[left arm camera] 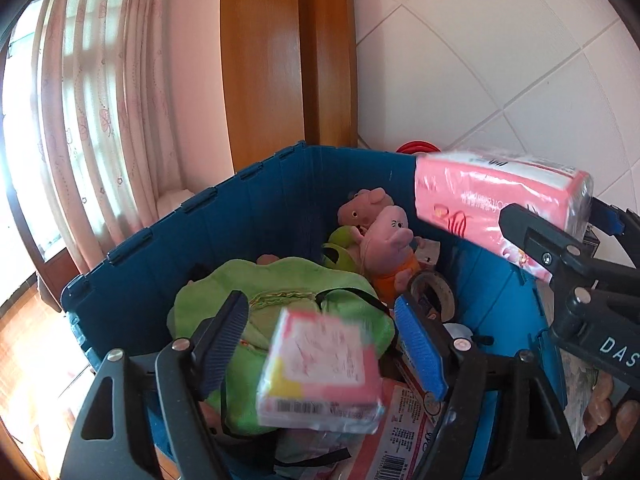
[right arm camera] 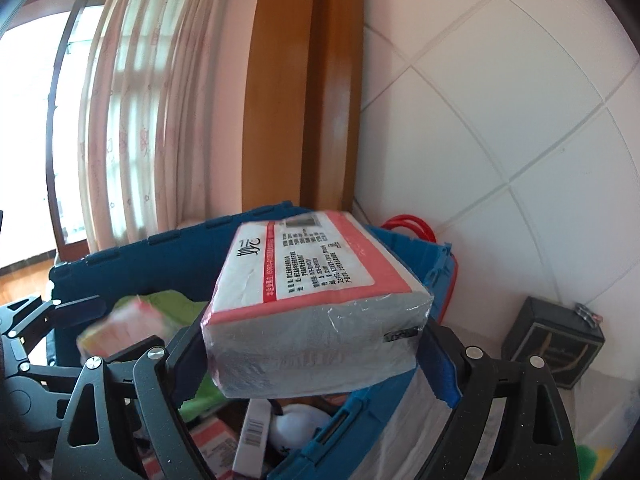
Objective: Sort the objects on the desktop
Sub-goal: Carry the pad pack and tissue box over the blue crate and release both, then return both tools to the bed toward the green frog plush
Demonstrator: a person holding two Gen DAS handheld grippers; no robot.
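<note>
Through the left wrist view: left gripper (left arm camera: pixel 320 344) spread wide over the blue crate (left arm camera: pixel 192 236), holding nothing; small tissue pack (left arm camera: pixel 320 372) blurred between the fingers without touching either, apparently dropping toward the green plush (left arm camera: pixel 280 280) below. Farther in, two pink pig toys (left arm camera: pixel 380 232) and a tape roll (left arm camera: pixel 432 288) against the far right corner; little bare floor left inside. At upper right, right gripper (left arm camera: pixel 560 236) clamped on the large tissue pack (left arm camera: pixel 500 208), raised above the crate's right wall. Through the right wrist view: right gripper (right arm camera: pixel 316 344) closed on the large tissue pack (right arm camera: pixel 320 300) across its short width, long axis pointing ahead toward the crate's far rim (right arm camera: pixel 180 232). Pack poised above the near wall, so likely forward and down to release. Left gripper (right arm camera: pixel 60 312) low at left, near that path. Black box (right arm camera: pixel 556 344) on the table to the right, outside the crate.
</note>
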